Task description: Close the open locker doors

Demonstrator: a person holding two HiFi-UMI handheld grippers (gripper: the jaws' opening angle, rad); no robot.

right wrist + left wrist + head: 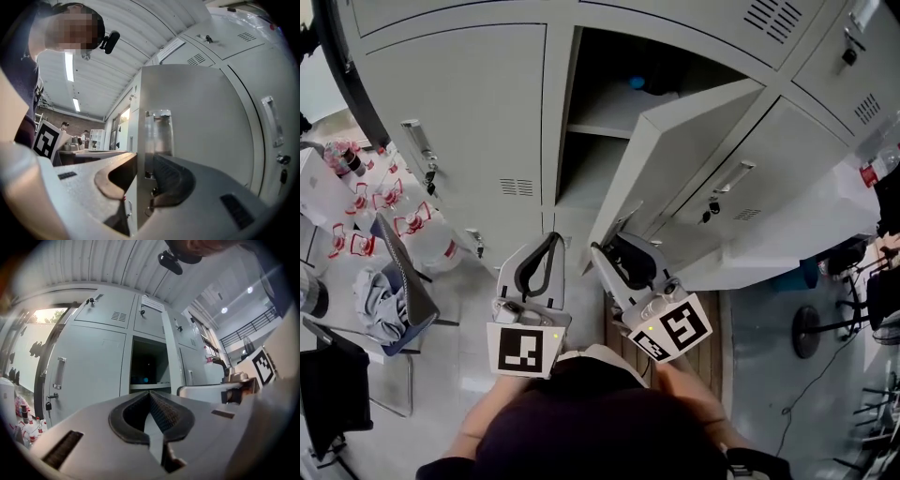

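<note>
The grey locker bank has one open compartment (600, 103) (147, 366) with a blue thing (636, 82) on its shelf. Its door (694, 150) (197, 122) swings out to the right, about half open. My right gripper (614, 246) (143, 164) straddles the door's free edge just below the chrome handle (158, 133), one jaw on each face, pads against the metal. In front of the open compartment, slightly to its left, my left gripper (555, 236) (150, 393) is shut and holds nothing.
Closed locker doors with handles (417, 141) (741, 197) flank the open one. At the left stand packs of water bottles (356, 202) and a chair with cloth on it (389, 300). A round stand base (811, 328) sits at the right. People (63, 126) are far behind.
</note>
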